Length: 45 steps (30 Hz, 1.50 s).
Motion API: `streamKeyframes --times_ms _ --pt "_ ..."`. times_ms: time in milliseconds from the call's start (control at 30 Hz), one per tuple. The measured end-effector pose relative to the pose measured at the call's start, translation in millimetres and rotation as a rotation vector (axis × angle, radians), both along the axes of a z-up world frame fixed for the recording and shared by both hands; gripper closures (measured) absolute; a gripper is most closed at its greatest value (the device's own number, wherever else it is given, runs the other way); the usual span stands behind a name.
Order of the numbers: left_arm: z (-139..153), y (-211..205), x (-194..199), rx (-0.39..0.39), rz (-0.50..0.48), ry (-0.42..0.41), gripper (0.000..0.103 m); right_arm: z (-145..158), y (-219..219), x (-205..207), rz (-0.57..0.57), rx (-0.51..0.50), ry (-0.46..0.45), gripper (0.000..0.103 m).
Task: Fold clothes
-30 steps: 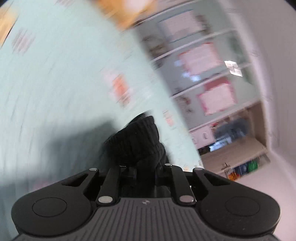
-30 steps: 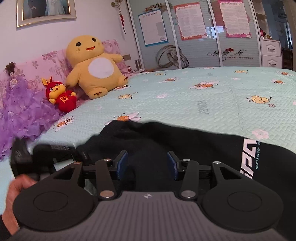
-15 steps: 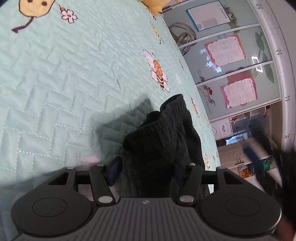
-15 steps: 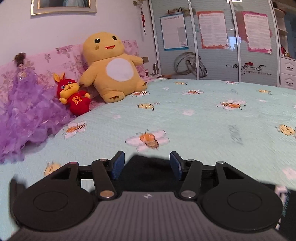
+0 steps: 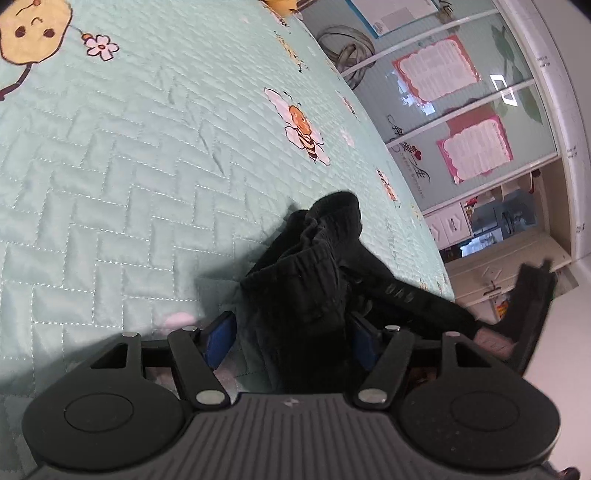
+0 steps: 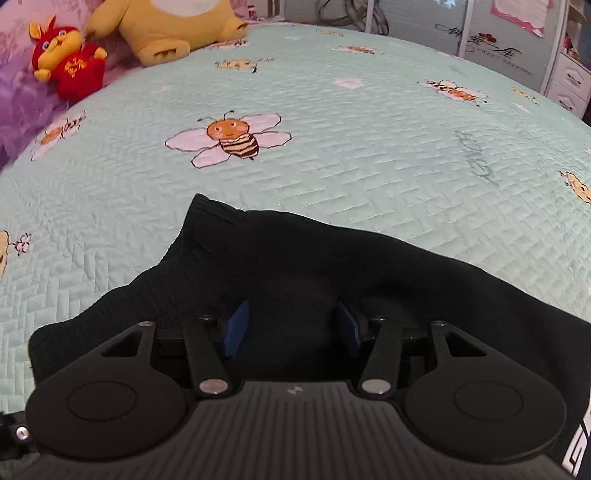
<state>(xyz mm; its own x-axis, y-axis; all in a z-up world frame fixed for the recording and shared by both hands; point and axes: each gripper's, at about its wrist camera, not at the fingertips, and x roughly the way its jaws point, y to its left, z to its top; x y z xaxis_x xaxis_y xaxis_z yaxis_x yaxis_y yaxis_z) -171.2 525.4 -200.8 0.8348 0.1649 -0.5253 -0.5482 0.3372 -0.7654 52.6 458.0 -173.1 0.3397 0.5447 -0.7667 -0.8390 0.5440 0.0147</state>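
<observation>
A black garment (image 5: 314,280) lies bunched on the mint quilted bedspread (image 5: 110,184), its ribbed edge toward the far side. My left gripper (image 5: 291,339) straddles it with jaws opening; a strip of bedspread shows between the left blue pad (image 5: 219,341) and the cloth. In the right wrist view the same black garment (image 6: 314,266) spreads flat, ribbed hem (image 6: 192,236) at the front left. My right gripper (image 6: 291,328) sits over it with blue pads apart and cloth filling the gap. Whether they press on it is unclear. The right gripper (image 5: 528,295) shows blurred at the garment's far end.
A yellow plush toy (image 6: 173,26), a red plush toy (image 6: 68,62) and purple ruffled fabric (image 6: 14,110) line the head of the bed. Glass wardrobe doors (image 5: 461,110) with pink posters and white drawers (image 6: 569,77) stand beyond the bed.
My left gripper let go of the garment, which now rests on the bedspread. My right gripper swept sideways and tipped down over the black cloth.
</observation>
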Motion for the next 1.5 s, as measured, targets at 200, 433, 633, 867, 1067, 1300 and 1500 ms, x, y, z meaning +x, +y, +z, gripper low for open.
streamKeyframes --times_ms 200,433,633,867,1067,1300,1500 --pt "-4.4 1.6 1.3 -0.014 0.002 -0.013 0.034 36.5 12.0 -23.4 0.050 0.139 -0.027 0.045" --pt "-4.8 -0.2 0.7 -0.009 0.002 -0.012 0.032 15.1 75.3 -48.9 0.051 -0.086 -0.085 0.037" --pt "-3.2 1.7 0.2 -0.018 0.000 -0.019 0.032 35.5 36.7 -51.9 -0.028 0.060 -0.028 0.073" --pt "2.0 -4.0 1.4 0.001 -0.019 -0.027 0.031 75.2 -30.8 -42.3 -0.092 0.246 0.109 0.077" --pt "6.9 -3.9 -3.3 0.017 0.023 -0.041 0.031 87.3 -21.3 -49.3 -0.119 0.219 0.158 0.079" --pt "16.8 1.5 -17.3 0.152 0.100 0.006 0.031 17.0 47.0 -6.8 -0.157 0.072 0.309 0.062" --pt "23.5 15.9 -19.5 0.302 0.053 -0.008 0.031 39.3 4.7 -10.6 -0.134 0.272 0.293 0.057"
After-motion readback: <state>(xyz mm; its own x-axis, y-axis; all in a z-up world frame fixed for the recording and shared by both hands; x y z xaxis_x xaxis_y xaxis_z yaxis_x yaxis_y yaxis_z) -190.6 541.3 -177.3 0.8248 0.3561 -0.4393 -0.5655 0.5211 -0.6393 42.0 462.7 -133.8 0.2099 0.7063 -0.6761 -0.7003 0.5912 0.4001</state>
